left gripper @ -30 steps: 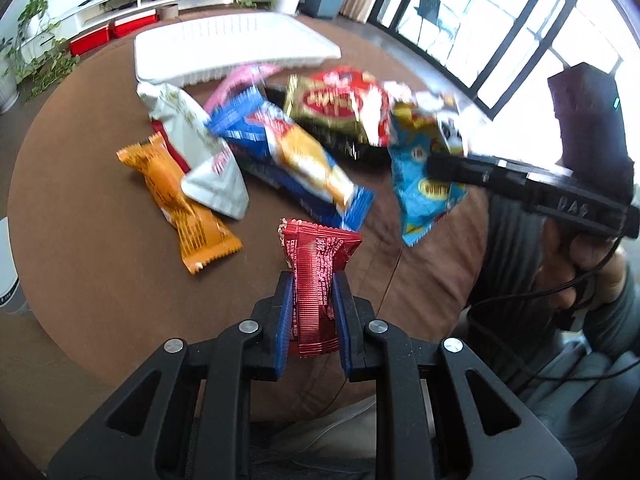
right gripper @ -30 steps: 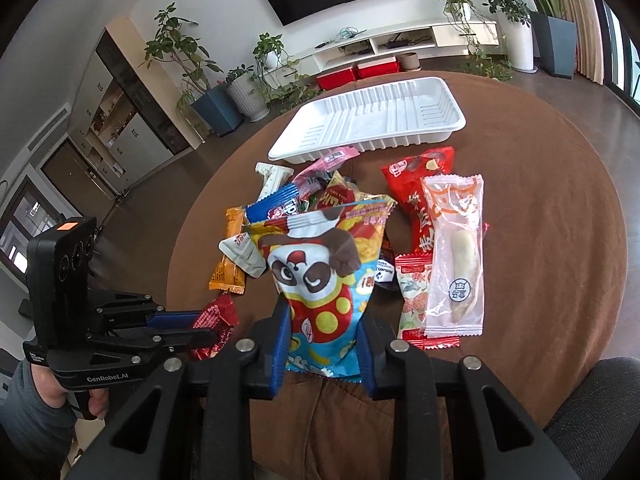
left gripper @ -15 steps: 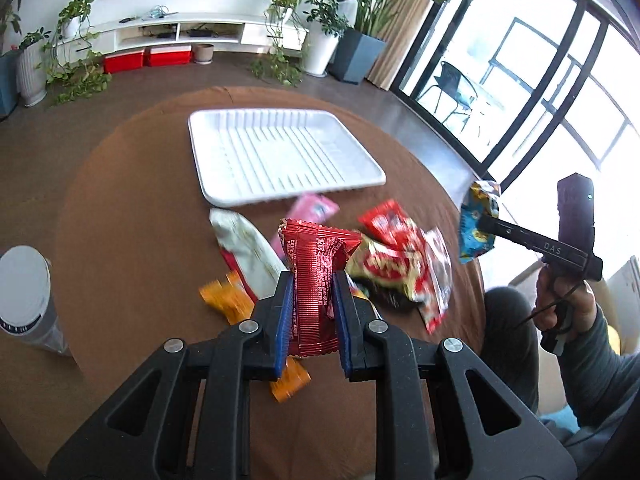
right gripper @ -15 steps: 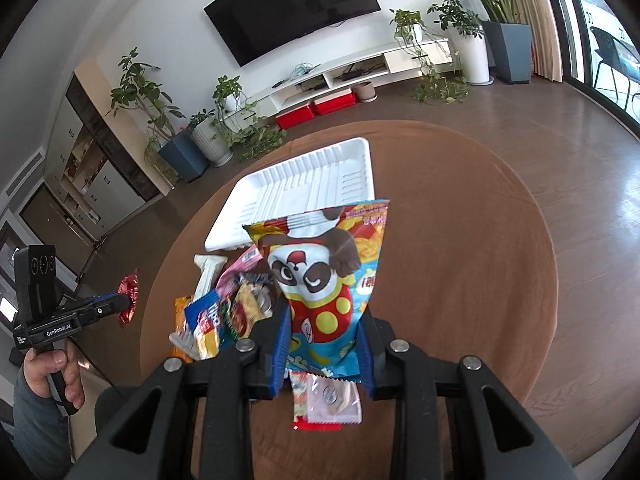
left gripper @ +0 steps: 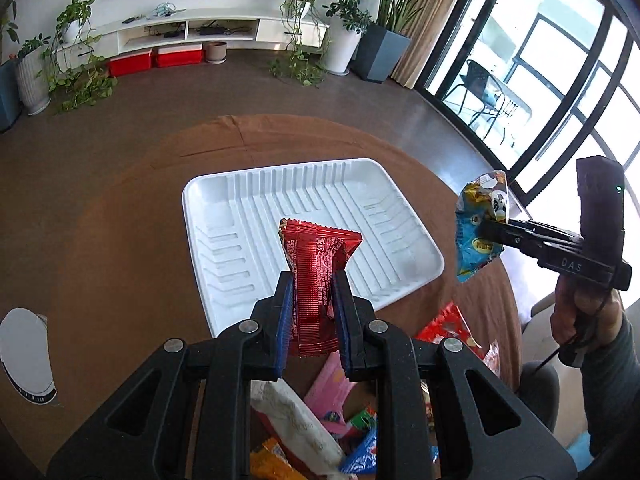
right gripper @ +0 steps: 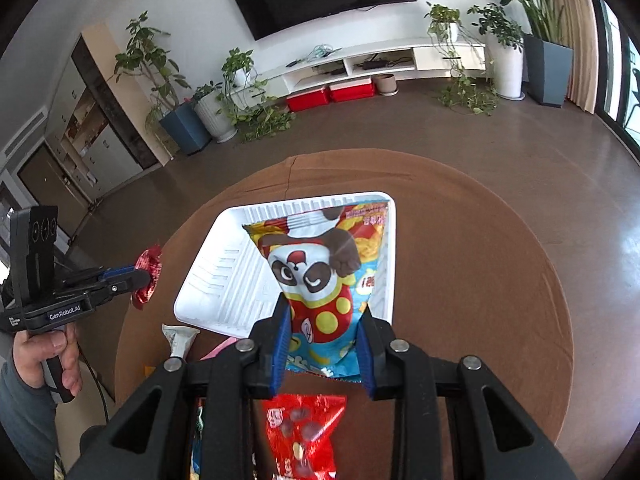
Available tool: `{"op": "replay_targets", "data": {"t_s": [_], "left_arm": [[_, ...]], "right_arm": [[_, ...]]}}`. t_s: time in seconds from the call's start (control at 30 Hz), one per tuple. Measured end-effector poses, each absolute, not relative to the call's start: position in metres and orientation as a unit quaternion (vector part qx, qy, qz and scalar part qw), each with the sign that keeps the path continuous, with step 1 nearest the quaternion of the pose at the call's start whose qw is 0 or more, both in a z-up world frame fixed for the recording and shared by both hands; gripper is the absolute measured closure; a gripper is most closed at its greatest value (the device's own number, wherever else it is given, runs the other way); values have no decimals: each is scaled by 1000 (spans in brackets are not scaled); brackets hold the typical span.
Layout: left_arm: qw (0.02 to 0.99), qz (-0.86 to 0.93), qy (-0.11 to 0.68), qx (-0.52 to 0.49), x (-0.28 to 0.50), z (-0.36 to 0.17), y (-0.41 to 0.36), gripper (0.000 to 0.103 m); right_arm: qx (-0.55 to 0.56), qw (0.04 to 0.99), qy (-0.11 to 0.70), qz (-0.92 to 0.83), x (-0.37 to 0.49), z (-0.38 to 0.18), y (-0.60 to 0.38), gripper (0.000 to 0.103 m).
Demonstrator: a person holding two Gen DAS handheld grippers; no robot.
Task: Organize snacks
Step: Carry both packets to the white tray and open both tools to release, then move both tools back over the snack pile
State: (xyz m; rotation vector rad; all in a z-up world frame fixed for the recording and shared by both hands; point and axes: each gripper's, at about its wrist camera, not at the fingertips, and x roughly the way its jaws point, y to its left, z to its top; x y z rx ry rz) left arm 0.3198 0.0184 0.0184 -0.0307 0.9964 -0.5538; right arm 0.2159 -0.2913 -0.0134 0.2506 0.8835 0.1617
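My left gripper [left gripper: 313, 280] is shut on a red foil snack packet [left gripper: 316, 276] and holds it in the air over the near edge of the empty white tray [left gripper: 240, 216]. My right gripper [right gripper: 323, 312] is shut on a blue and yellow panda chip bag [right gripper: 320, 264], held up over the tray [right gripper: 224, 276] near its front right corner. In the left wrist view the right gripper [left gripper: 486, 230] with the panda bag [left gripper: 478, 224] is to the right of the tray. In the right wrist view the left gripper [right gripper: 138, 276] with the red packet [right gripper: 146, 276] is left of the tray.
Several loose snack packets lie on the round brown table [left gripper: 120, 240] below both grippers: a pink one [left gripper: 330, 388], a white one [left gripper: 296, 424], a red bag [right gripper: 304, 436]. A white cylinder [left gripper: 24, 356] stands at the table's left edge.
Both grippers have lifted their packets away from the snack pile and moved forward to the white tray, which now fills the middle of both views.
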Motion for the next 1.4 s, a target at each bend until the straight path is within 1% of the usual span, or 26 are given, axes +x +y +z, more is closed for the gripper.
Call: {"op": "replay_targets", "data": {"t_s": [0.2,0.57,0.67,0.77,0.87,0.9,0.93,0.97,1.0,1.03,1.07,1.1,1.13,1.17,1.2,1.23,1.27,1.3,1.33,1.4], "left_arm": [[824,-231,516,18,366,-19,-12,85],[811,-207,544,58,376,-79,-37,85],[809,-203,549,60,377,-88,-40,85],[804,-206,554,64,377,-96,-43,84],[809,-203,548,62,378,-95,-42,84],[812,-201,545,61,375,-89,-41,84],[816,-198,540,61,374,-84,-39,83],[819,-197,535,61,373,-79,-37,79],[824,-195,529,59,371,-73,-34,75],[831,-192,519,56,368,-65,-31,61],[839,-191,508,52,364,-56,-26,43],[847,-191,494,46,360,-46,-22,35],[855,-193,480,42,355,-37,-18,25],[863,-197,464,39,348,-27,-13,18],[868,-199,454,39,342,-19,-10,14],[873,-201,443,40,336,-12,-6,5],[879,-204,430,42,327,-4,-2,0],[885,-208,415,43,316,4,1,0],[894,-208,395,42,303,13,6,0],[915,-211,342,32,275,31,17,0]], "right_arm": [[102,864,484,92,273,-46,-273,72],[80,836,537,78,311,-90,-257,71],[78,837,537,73,308,-96,-259,69],[74,836,539,72,307,-98,-258,65],[70,837,538,70,306,-96,-258,64],[68,838,537,68,306,-95,-257,62],[66,840,534,66,306,-93,-258,56],[66,843,531,64,305,-90,-258,52],[68,845,526,61,303,-86,-260,44],[72,849,520,60,302,-80,-262,41],[78,853,512,61,299,-73,-265,37],[82,857,506,60,297,-66,-267,35],[87,861,498,59,293,-58,-270,30],[92,866,488,57,288,-49,-274,28],[98,872,476,55,282,-39,-278,22],[105,878,465,53,276,-30,-283,19],[115,885,449,52,267,-18,-288,13],[123,892,433,52,258,-9,-292,8],[131,898,416,57,248,-1,-295,4],[142,909,386,69,227,15,-300,2]]}}
